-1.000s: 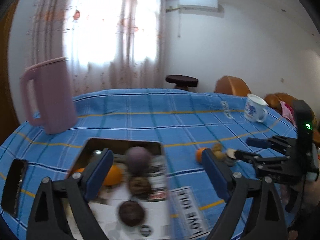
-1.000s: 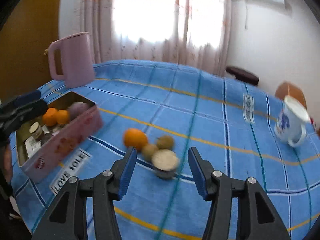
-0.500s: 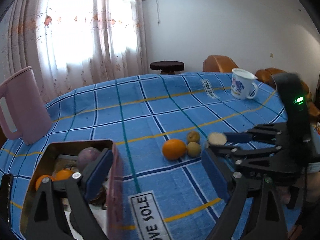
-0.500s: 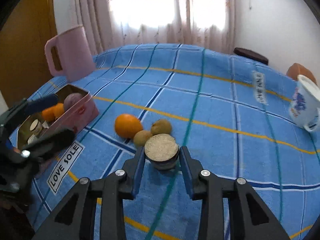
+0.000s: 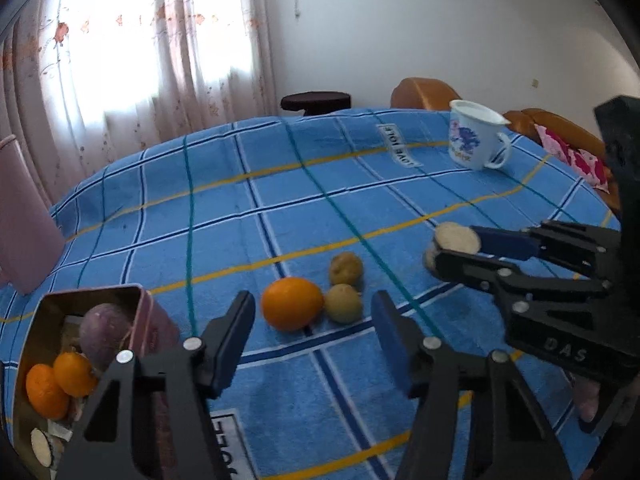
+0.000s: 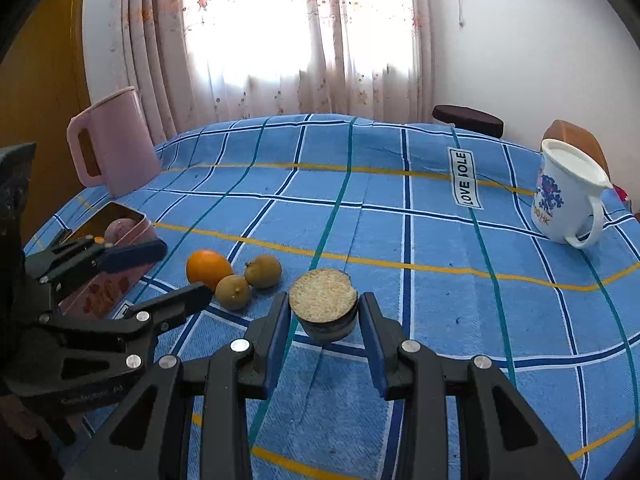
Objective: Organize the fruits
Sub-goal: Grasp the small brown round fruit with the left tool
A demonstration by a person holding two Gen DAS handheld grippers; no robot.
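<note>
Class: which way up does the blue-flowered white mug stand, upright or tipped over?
Upright. The mug stands on its base on the blue checked tablecloth, its open rim facing up and its handle at the side.

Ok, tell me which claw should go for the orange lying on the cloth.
Left. The left claw points at the orange, nothing between its closing jaws, while the right claw already grips the cut fruit.

Bright curtained window (image 6: 296, 36), white wall (image 5: 440, 28), dark stool (image 6: 467, 121).
</note>
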